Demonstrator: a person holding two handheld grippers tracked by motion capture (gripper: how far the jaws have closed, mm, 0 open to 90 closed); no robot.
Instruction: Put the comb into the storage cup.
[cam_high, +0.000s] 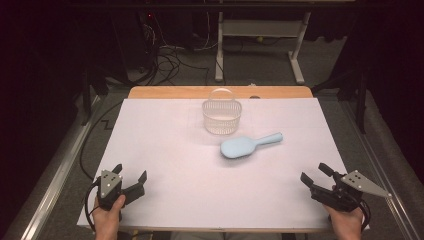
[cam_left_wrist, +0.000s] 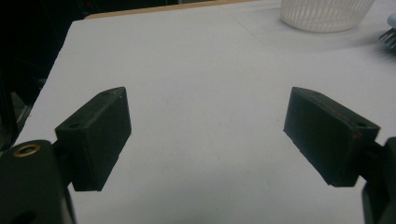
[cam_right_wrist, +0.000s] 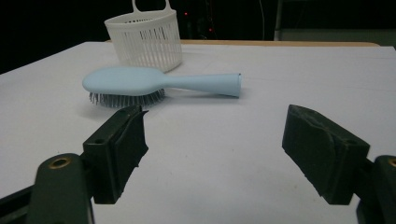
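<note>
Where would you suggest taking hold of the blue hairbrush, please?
Probably by its handle: the hairbrush lies bristles down, handle slim, bare and pointing toward the right gripper. Come from above, jaws across the handle; the basket stands behind the head.

Lab: covered table (cam_high: 165, 200), floor cables (cam_high: 170, 60), dark surroundings

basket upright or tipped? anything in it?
Upright. The white basket stands on its base on the table, handle up, rim level. It looks empty; the blue hairbrush lies bristles-down beside it.
</note>
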